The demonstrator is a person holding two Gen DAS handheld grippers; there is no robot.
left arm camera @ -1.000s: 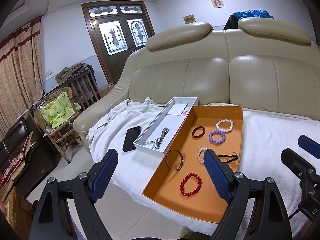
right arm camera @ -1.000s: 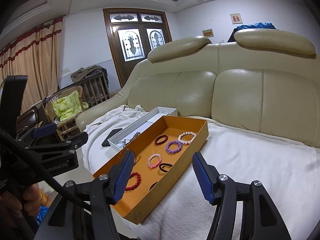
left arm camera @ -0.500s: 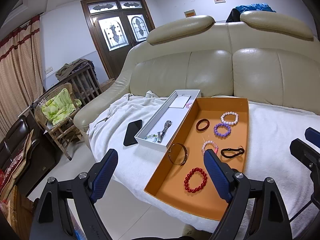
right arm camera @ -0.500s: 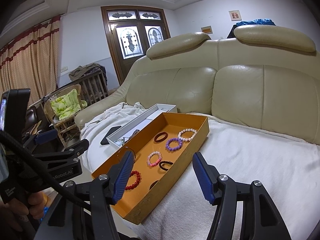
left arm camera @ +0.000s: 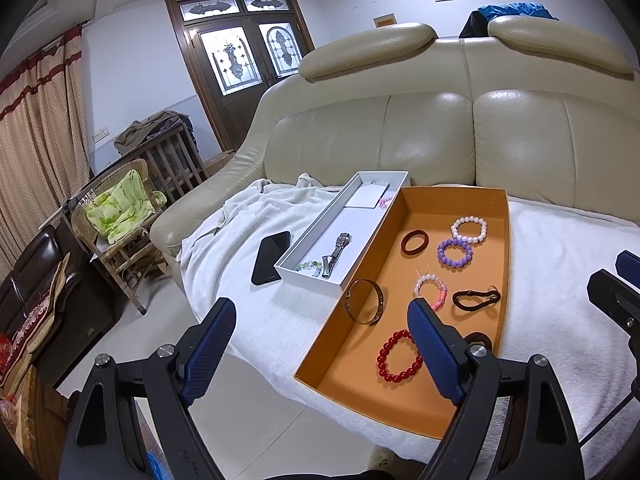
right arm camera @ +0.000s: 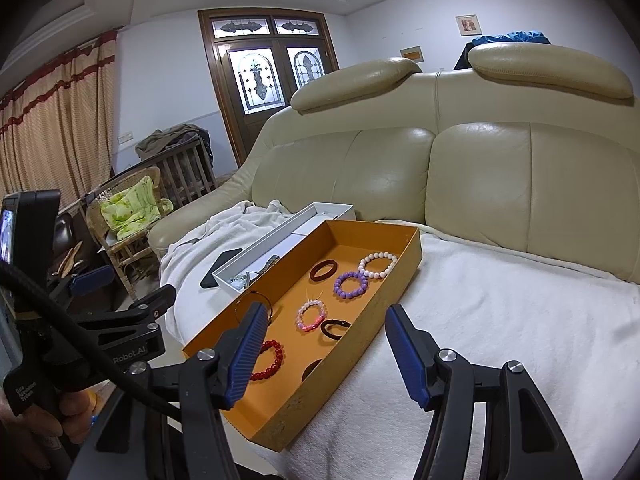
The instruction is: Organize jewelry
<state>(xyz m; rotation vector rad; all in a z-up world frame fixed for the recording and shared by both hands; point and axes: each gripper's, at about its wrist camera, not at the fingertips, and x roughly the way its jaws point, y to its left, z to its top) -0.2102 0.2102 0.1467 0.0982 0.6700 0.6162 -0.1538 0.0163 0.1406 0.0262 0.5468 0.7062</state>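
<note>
Two grippers held up over a sofa point(left arm camera: 420, 128) with a white blanket point(left arm camera: 560, 248) on it. Left gripper point(left arm camera: 320, 344) wide apart, holding nothing. Right gripper point(right arm camera: 324, 344) wide apart too, nothing between the blue pads point(right arm camera: 248, 348).

On the blanket, an orange tray point(left arm camera: 400, 408) full of bracelets. Near end: a red bead bracelet point(left arm camera: 400, 354) and a gold bangle point(left arm camera: 365, 301) leaning on the left wall. In the middle: a pink bead bracelet point(left arm camera: 430, 290) with a black hair tie point(left arm camera: 476, 298) just to its right. Far end: a dark red ring bracelet point(left arm camera: 414, 241), a purple bead bracelet point(left arm camera: 455, 252) and a white bead bracelet point(left arm camera: 469, 230) — the purple and white ones touching. One more dark round thing in the near right corner, mostly hidden.

Just left of the tray, touching it, a long white box point(left arm camera: 316, 280). Inside — a metal watch point(left arm camera: 336, 254), some pale green beads point(left arm camera: 309, 267) at the near end, a white card point(left arm camera: 368, 196) at the far end. Left of the box, a black phone point(left arm camera: 271, 257) lying flat on the blanket.
</note>
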